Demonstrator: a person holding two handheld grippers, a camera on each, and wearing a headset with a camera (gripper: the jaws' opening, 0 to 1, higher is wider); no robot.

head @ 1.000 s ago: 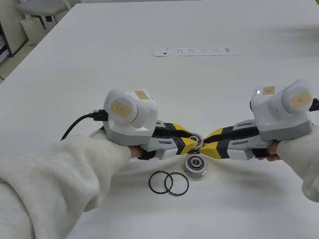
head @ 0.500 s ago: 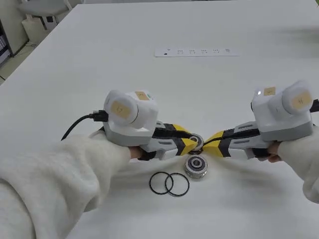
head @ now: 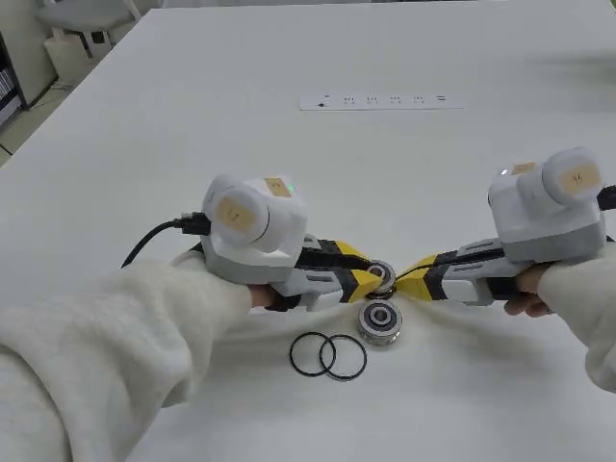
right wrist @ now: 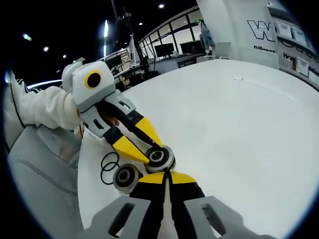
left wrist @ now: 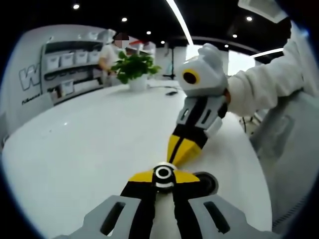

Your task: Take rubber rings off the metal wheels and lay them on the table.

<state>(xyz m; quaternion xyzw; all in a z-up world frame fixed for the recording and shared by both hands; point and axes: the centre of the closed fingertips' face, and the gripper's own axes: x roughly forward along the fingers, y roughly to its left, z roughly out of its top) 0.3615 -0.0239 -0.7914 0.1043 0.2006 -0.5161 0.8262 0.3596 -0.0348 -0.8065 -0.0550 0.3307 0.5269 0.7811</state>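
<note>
Left side: the left gripper (head: 370, 280) is clenched on a metal wheel (head: 382, 273). Its jaws bear on opposite sides of the rim and carry it just above the table (head: 241, 125).
Why clamped: the grip likely works as a vice, so the wheel is steady and clear of the surface and its edge can be reached from the far side.
Right side: the right gripper (head: 403, 280) has its jaws pressed together, with the tips touching the held wheel's rim opposite the left gripper. Whether a ring is nipped between them cannot be told.
Why head-on: the 2 grippers meet tip to tip, a stance that suits drawing a ring outward, away from the clamp.
Held wheel, axis: in the head view its round face reads as a flattened oval. The axle therefore seems to point roughly up, somewhat tilted, with the rim lying about level between the 2 sets of tips.
Spare wheel: the second wheel (head: 380, 320) rests on the table just beside the tips, on the person's side. Its face and hub are up and its axle is upright.
Rings: 2 rubber rings (head: 326, 355) lie flat on the table, overlapping each other, just beside the second wheel on the left gripper's side.
Why there: they appear to be finished pieces, laid near the work but clear of the tips.
Stage: by judgement, the held wheel is the one being stripped.
</note>
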